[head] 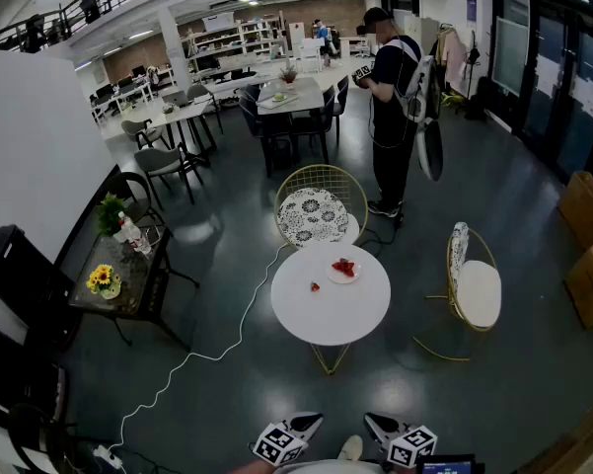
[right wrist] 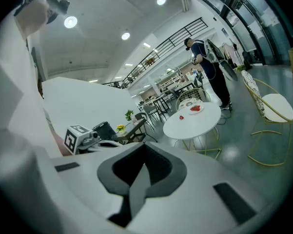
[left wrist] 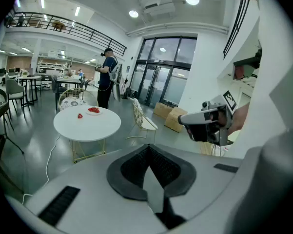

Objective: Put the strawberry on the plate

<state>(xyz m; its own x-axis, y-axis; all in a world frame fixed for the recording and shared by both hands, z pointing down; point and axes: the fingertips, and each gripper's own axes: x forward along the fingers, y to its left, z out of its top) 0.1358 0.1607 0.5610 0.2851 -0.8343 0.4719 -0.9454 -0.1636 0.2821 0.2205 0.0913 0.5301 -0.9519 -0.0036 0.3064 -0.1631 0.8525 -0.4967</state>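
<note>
A round white table (head: 331, 309) stands a few steps ahead of me. A single red strawberry (head: 315, 286) lies on it, left of a small plate (head: 343, 271) that holds more red strawberries. Both grippers hang low and close to my body, far short of the table. My left gripper (head: 301, 427) and right gripper (head: 380, 427) are both shut with nothing in them. In the left gripper view, its jaws (left wrist: 151, 174) are pressed together, with the strawberry (left wrist: 80, 115) and plate (left wrist: 93, 110) far off. The right gripper (right wrist: 139, 174) sees the strawberry (right wrist: 181, 117) and plate (right wrist: 196, 108) just as distant.
A person (head: 393, 117) stands beyond the table. Gold wire chairs sit behind it (head: 321, 205) and to its right (head: 474, 284). A dark side table with flowers (head: 118, 275) is on the left, a white cable (head: 207, 349) runs across the floor, and cardboard boxes (head: 587, 235) are at the right.
</note>
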